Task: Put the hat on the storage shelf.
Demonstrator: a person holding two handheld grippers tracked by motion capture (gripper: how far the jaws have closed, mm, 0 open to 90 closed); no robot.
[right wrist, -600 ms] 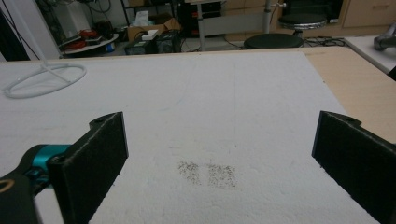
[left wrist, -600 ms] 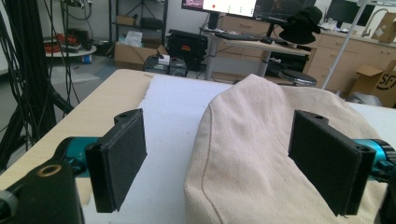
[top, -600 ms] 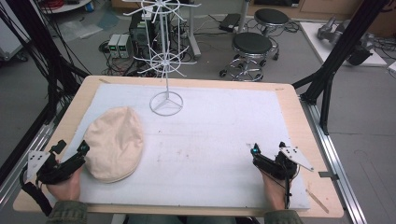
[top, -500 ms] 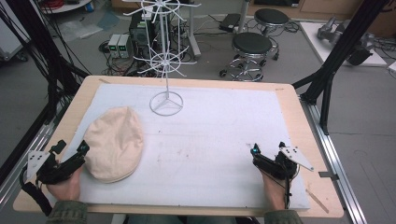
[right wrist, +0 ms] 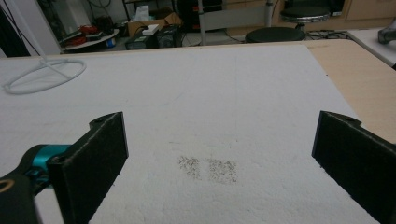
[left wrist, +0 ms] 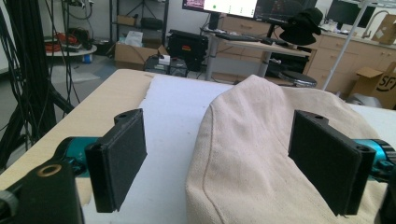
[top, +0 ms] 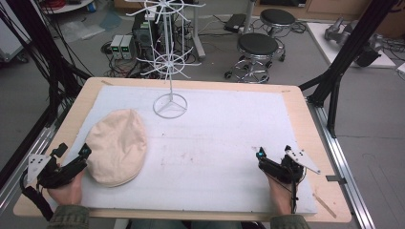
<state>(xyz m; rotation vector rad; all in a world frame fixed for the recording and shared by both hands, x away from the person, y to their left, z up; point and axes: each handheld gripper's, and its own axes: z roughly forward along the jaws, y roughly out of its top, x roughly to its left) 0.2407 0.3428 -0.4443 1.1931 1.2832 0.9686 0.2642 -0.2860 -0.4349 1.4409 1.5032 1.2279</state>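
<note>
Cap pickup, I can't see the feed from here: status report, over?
Left tool open, jaws straddling the cap edge, not gripping. Right tool open over bare white mat. White wire stand behind cap, nothing in the way.

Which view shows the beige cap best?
The high view: the whole beige cap lies flat on the white mat, outline complete. The left gripper view shows just its near edge and seam close up between the open fingers. The right gripper view looks across bare mat.
</note>
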